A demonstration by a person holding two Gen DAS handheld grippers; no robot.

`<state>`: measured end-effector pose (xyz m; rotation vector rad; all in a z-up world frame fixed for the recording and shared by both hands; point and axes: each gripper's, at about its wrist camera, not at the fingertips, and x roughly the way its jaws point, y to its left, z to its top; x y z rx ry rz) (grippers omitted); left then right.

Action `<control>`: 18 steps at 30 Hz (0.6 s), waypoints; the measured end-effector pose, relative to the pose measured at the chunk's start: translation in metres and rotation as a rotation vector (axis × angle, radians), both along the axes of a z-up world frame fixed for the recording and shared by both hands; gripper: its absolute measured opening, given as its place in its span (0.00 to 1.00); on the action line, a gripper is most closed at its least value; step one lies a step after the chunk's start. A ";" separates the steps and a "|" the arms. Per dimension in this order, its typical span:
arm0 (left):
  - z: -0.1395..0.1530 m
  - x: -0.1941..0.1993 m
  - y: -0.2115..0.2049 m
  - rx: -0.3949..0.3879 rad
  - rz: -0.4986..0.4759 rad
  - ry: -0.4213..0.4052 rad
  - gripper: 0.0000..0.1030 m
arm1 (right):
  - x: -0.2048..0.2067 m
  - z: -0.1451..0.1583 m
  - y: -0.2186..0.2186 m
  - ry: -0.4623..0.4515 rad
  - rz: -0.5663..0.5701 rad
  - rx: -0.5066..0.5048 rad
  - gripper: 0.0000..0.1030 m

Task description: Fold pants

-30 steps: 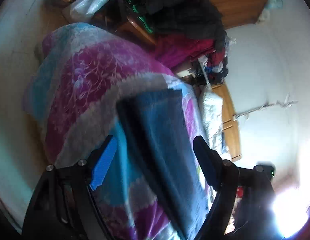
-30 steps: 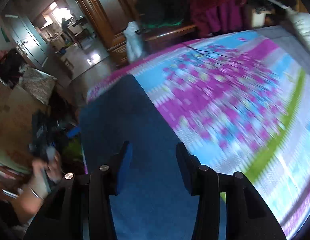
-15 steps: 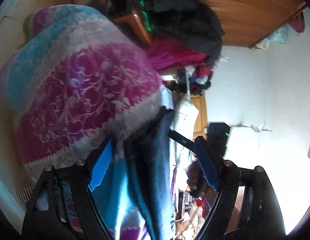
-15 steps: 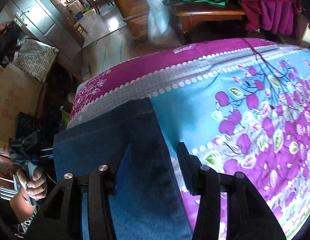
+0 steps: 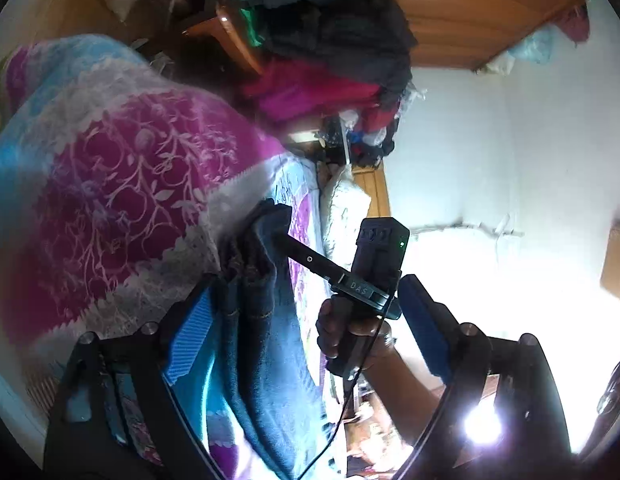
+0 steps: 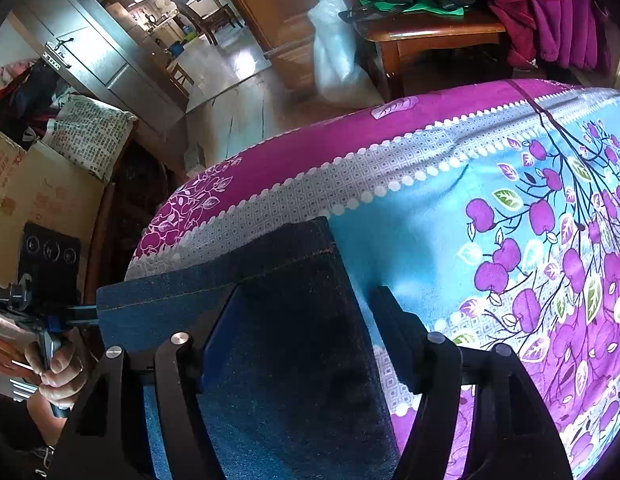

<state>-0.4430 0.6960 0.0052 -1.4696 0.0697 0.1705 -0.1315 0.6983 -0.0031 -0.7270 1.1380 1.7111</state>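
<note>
The pants, dark blue denim, lie on the bed, which is covered with a purple, grey and blue flowered sheet. In the right wrist view the right gripper has its fingers spread apart, and the hem end of the pants lies between and beyond them; the right-hand finger sits over the sheet just beside the cloth edge. Whether the fingers touch the cloth is hard to tell. In the left wrist view the left gripper also has its fingers wide apart, with bunched denim just beside the left-hand finger. Between those fingers shows the person's right hand, gripping its handle.
</note>
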 end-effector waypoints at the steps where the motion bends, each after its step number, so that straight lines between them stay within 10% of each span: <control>1: 0.001 0.003 0.004 0.003 -0.005 0.018 0.87 | 0.001 0.000 -0.001 0.003 -0.002 0.003 0.69; 18: -0.007 0.007 0.030 0.026 -0.016 0.120 0.88 | 0.003 0.003 0.007 0.035 0.105 0.031 0.76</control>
